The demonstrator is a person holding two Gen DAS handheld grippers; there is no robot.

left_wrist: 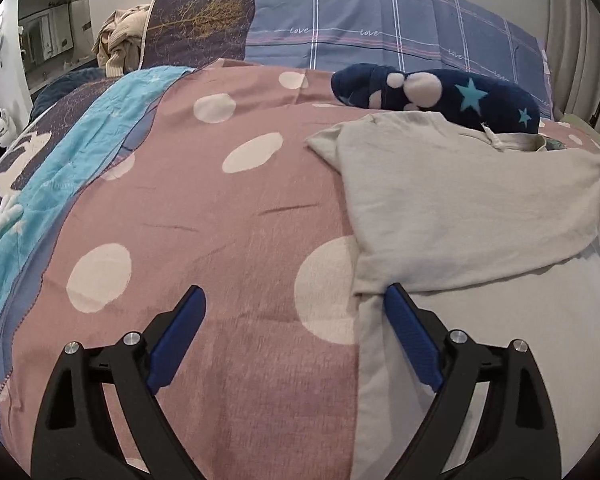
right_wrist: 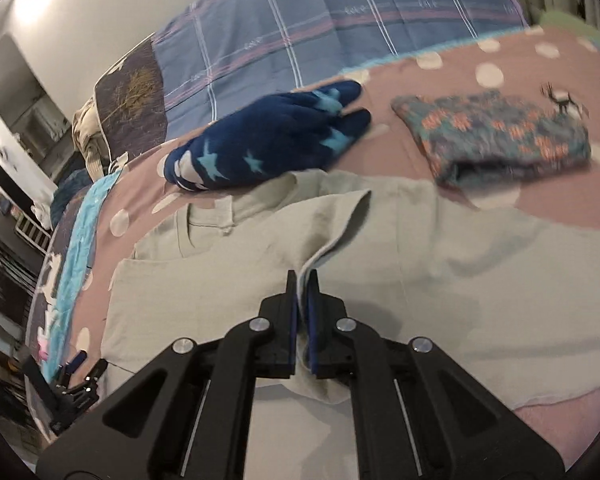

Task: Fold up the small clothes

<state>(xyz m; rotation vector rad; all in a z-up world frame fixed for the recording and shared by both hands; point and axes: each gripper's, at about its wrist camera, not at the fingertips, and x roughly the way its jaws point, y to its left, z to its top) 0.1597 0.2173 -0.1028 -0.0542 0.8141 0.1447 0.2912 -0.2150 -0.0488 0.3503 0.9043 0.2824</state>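
A cream T-shirt (left_wrist: 460,208) lies spread on the pink dotted bedspread (left_wrist: 220,200), neckline toward the pillows. My right gripper (right_wrist: 302,276) is shut on a fold of the cream T-shirt (right_wrist: 220,300), and the pinched cloth rises in a ridge from between the pads. My left gripper (left_wrist: 295,292) stands open over the bedspread. Its right finger (left_wrist: 404,320) is at the shirt's left edge, with nothing between the pads. In the right wrist view the left gripper (right_wrist: 76,376) shows small at the lower left.
A navy starred garment (left_wrist: 460,96) (right_wrist: 268,140) lies just beyond the shirt's collar. A folded teal patterned piece (right_wrist: 500,136) sits at the far right. Plaid pillows (left_wrist: 380,20) line the head of the bed, a beige clothes heap (left_wrist: 120,40) is at the far left.
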